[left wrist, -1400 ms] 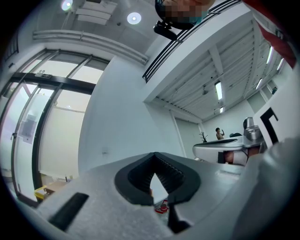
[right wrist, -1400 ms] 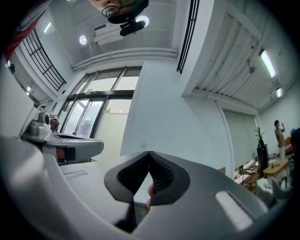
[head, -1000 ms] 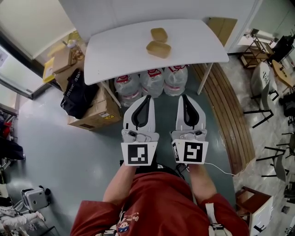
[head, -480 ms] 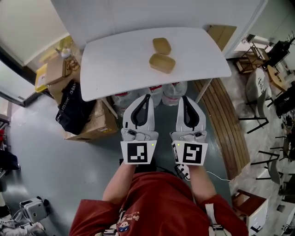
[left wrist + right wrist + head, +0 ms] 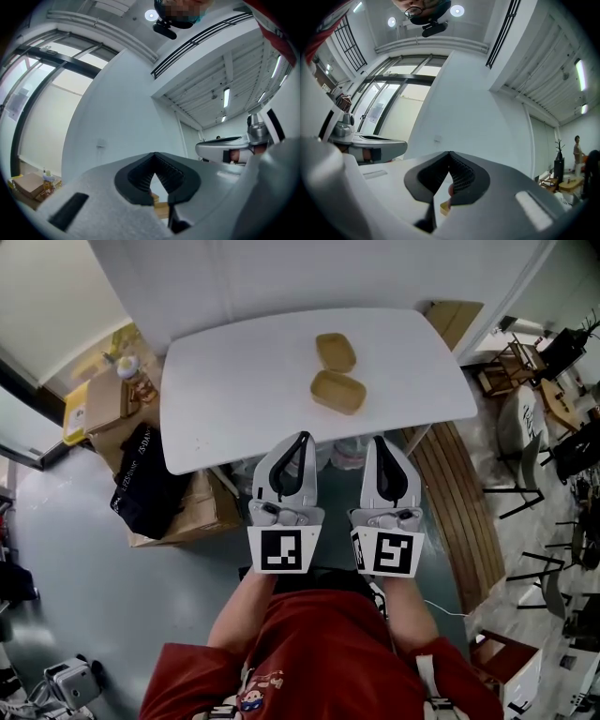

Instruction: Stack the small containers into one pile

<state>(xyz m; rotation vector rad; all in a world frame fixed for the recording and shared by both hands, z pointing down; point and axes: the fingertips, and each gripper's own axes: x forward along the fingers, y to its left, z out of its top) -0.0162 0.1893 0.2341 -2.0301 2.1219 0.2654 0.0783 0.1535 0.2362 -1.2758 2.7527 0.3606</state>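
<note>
On the white table (image 5: 244, 381), toward its far right part, sit the two small containers: a tan tray (image 5: 338, 392) nearer the front edge and a second tan tray (image 5: 336, 352) just behind it, closer to the wall. They lie side by side, neither inside the other, so by my judgement the pile has not been started. One tray has yet to be picked up and nested into its neighbour.

Short of the table's front edge, the left gripper (image 5: 301, 437) and the right gripper (image 5: 379, 440) are held level and parallel, well apart from both trays. Each has its jaws pressed together with nothing between them, as both gripper views show. Both would need to spread before any grasp.

Several things are hard to read. Whether the trays' rims touch cannot be told from the head view. Each gripper view looks mostly at wall and ceiling, and only a tan sliver shows below its closed jaws. Under the table, water bottles (image 5: 347, 454) are largely hidden by the tabletop, and the trays' depth and contents are unclear
</note>
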